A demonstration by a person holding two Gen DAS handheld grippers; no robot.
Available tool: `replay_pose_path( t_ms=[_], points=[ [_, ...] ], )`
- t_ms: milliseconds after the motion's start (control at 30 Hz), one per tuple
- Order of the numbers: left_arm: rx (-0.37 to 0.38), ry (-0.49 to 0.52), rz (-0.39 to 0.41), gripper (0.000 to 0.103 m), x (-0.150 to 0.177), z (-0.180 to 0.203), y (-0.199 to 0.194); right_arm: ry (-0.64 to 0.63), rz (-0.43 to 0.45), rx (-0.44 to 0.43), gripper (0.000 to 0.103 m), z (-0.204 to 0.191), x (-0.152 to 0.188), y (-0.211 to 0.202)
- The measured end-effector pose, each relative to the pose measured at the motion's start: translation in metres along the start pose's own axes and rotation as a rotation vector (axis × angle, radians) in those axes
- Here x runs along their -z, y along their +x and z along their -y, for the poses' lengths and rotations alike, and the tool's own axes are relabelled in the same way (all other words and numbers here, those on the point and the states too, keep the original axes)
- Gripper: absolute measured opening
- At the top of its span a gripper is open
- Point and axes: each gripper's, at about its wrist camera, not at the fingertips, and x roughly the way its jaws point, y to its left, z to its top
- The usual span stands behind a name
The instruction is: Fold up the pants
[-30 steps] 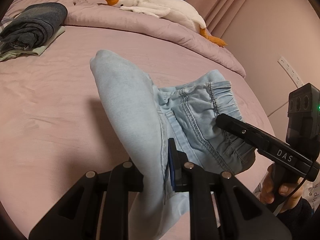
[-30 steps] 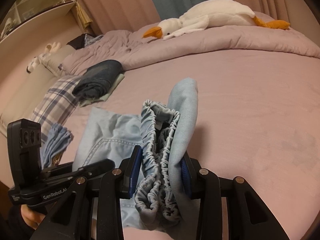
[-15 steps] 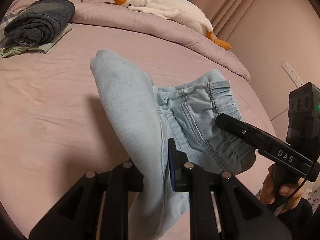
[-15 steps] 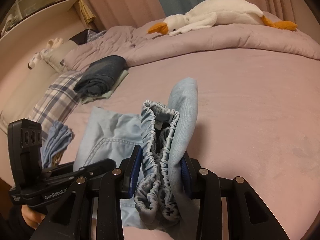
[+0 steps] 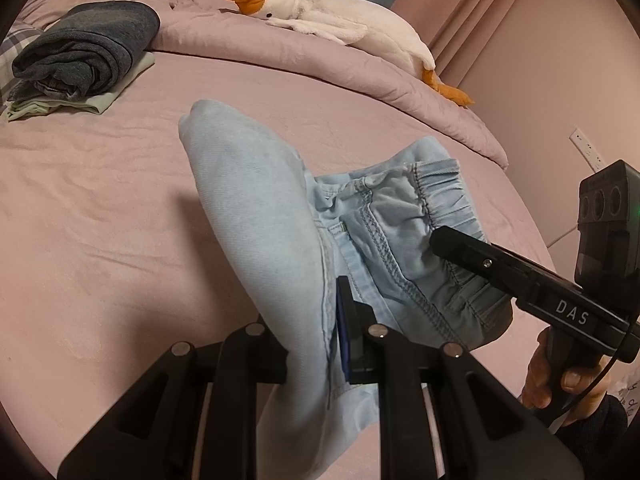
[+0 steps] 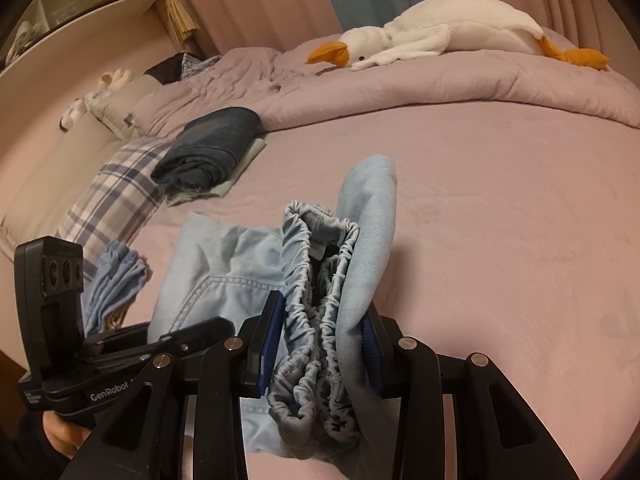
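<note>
The light blue pants are folded into a bundle and held above the pink bed. My left gripper is shut on the folded fabric edge. My right gripper is shut on the gathered elastic waistband together with the outer fold. The right gripper also shows in the left wrist view at the waistband. The left gripper shows in the right wrist view, low at the left of the pants.
A stack of folded dark jeans on a pale green garment lies far left on the bed. A white plush goose rests on the rolled duvet. A plaid pillow and another blue garment lie left.
Both grippers have carried the pants bundle forward over the bed, toward the folded stack and goose. Their grips are unchanged.
</note>
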Motion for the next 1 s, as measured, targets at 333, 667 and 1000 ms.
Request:
replay_pose_path(
  t_ms=[333, 667, 1000],
  points=[
    [-0.013, -0.004, -0.002, 0.016, -0.006, -0.009, 0.003, -0.010, -0.010, -0.009, 0.039, -0.001, -0.006, 0.008],
    [-0.021, -0.006, -0.006, 0.016, -0.010, -0.014, 0.006, -0.015, -0.015, -0.010, 0.039, -0.001, -0.009, 0.013],
    [-0.025, -0.006, -0.021, 0.016, -0.018, -0.020, 0.018, -0.010, -0.022, -0.006, 0.039, 0.000, -0.011, 0.021]
  ],
)
